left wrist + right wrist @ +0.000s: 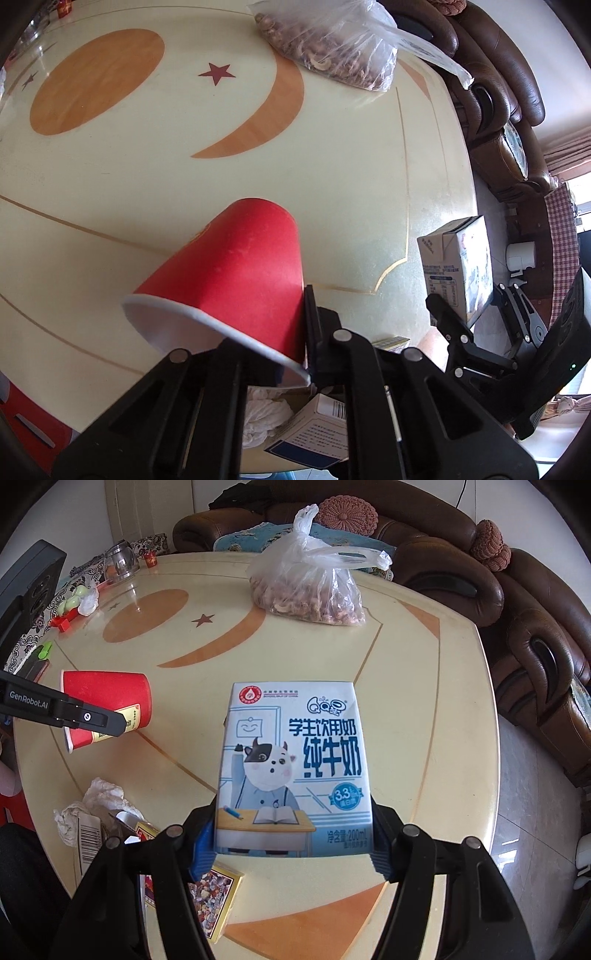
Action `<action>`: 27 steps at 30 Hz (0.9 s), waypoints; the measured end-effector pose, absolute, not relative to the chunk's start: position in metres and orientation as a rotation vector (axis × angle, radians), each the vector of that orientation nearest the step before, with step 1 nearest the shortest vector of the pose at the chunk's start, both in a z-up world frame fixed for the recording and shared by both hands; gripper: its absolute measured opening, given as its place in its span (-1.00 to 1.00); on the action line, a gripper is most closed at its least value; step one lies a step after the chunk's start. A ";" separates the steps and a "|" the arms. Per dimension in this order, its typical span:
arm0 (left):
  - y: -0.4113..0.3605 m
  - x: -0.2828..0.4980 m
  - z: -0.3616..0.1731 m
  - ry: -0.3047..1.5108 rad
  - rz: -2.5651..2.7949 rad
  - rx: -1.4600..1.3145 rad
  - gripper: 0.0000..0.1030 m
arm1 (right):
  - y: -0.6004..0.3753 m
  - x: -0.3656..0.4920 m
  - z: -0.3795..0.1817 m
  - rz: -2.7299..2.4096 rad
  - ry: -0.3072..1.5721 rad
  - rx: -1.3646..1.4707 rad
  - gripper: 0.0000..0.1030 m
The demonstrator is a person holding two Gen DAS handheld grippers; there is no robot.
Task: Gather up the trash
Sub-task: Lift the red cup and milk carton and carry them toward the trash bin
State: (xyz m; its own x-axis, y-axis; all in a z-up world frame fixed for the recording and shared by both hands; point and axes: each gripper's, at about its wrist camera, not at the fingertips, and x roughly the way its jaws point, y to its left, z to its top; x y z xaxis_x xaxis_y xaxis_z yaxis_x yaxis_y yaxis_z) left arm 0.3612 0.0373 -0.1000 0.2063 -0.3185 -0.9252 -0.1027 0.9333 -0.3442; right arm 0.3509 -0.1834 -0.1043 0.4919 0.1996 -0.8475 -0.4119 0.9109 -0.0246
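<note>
While the left gripper point(291, 332) clamps a red paper cup point(236, 273), the right gripper point(295, 849) grips a blue-and-white milk carton point(293, 771); a nut-filled clear plastic bag point(310, 590) lies at twelve o'clock.

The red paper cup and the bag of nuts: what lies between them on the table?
Nothing lies between the red paper cup and the bag of nuts; only bare table with its orange crescent and a small star, seen in the right wrist view.
</note>
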 end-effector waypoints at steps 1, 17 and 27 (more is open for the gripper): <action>0.039 0.361 -0.098 1.358 -0.149 -0.359 -0.81 | -0.184 0.350 -0.102 0.371 0.988 -0.236 0.24; 0.043 0.312 -0.030 1.208 -0.149 -0.218 -0.81 | -0.186 0.306 -0.057 0.332 0.942 -0.237 0.24; 0.042 0.266 -0.009 1.181 -0.164 -0.165 -0.81 | -0.182 0.256 -0.021 0.317 0.894 -0.252 0.24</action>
